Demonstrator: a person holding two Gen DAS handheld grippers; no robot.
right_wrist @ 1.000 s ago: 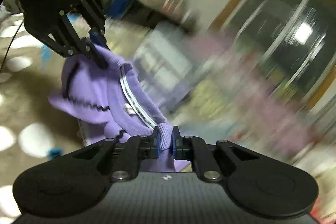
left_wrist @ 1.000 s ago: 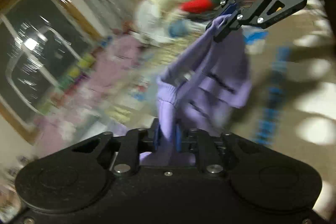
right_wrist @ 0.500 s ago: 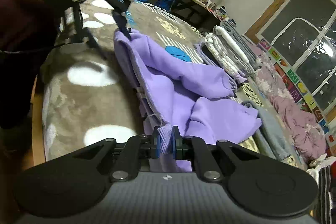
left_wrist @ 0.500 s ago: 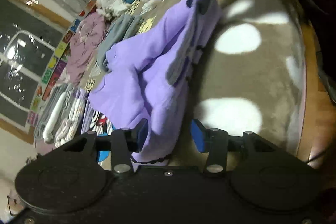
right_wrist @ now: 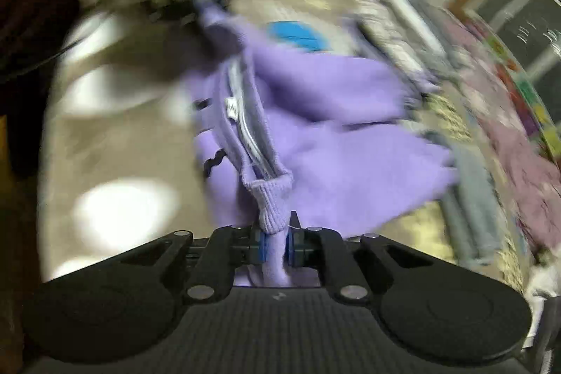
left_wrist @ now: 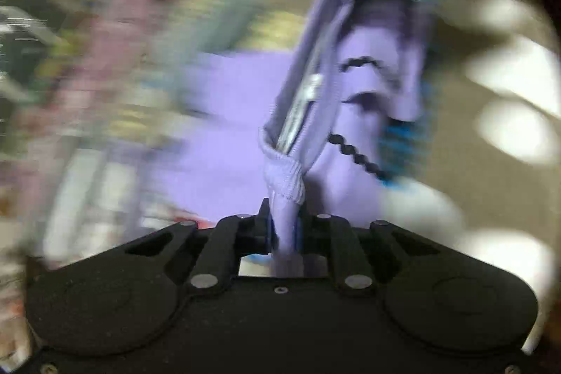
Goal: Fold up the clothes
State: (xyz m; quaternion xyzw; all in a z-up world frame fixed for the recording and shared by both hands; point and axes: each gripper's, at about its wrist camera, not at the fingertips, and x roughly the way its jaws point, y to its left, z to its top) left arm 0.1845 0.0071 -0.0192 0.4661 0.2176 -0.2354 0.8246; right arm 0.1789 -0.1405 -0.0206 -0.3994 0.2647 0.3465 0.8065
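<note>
Regripping, your left gripper (left_wrist: 283,230), released half a second ago, now clamps the purple garment (left_wrist: 242,128). Your right gripper (right_wrist: 275,246) stays clenched on its ribbed edge. Both ends are held for folding.

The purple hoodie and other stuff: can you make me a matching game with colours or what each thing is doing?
Things:
1. purple hoodie
2. left gripper
3. blanket spots
4. wavy trim

Descriptions:
A. white
B. black
C. pinched at two ribbed edges
D. shut on purple cloth

Pairs: 1-C, 2-D, 3-A, 4-B. The right gripper pinches the other edge.
</note>
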